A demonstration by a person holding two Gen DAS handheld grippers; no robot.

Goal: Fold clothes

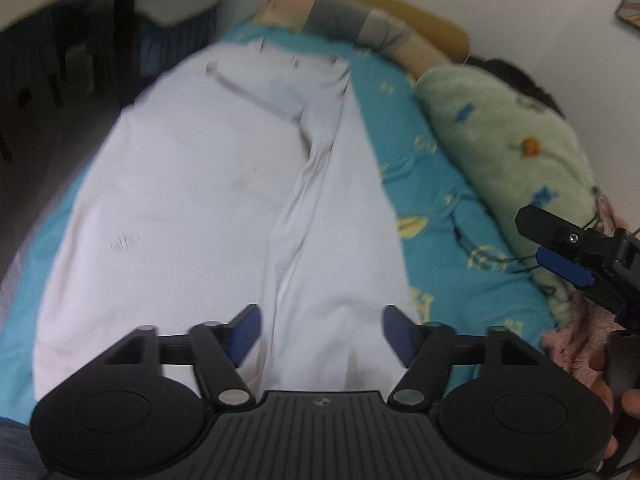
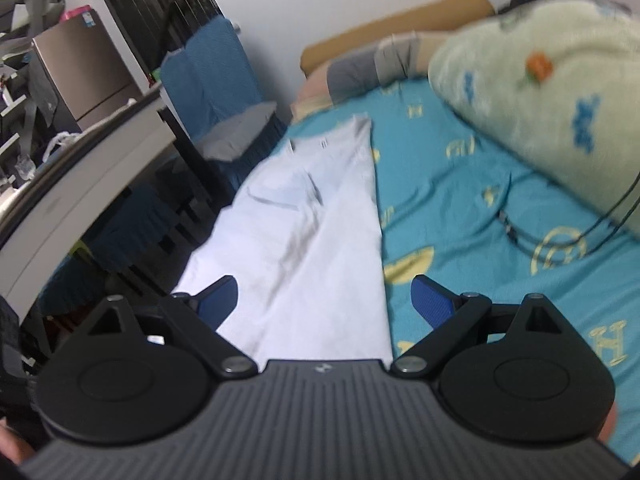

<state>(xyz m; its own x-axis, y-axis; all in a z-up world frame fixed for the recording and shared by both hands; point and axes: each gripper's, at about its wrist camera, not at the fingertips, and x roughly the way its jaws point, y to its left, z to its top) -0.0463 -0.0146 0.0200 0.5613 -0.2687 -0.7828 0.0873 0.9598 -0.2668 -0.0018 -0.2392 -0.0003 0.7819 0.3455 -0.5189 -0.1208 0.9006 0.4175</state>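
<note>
While your left gripper [image 1: 320, 334] hangs with its blue pads spread wide and nothing between them, it sits just above the near hem of the white garment [image 1: 208, 200]. Your right gripper [image 2: 324, 300] is likewise parted and empty, over the garment's near right edge, and its tip shows at the right of the left wrist view. That garment lies lengthwise on the teal bedsheet [image 2: 460, 208], with a long fold ridge running up its right side. Beyond it, a pale green blanket [image 2: 560, 92] is bunched against the wall, and a striped pillow [image 1: 352, 20] lies at the head.
</note>
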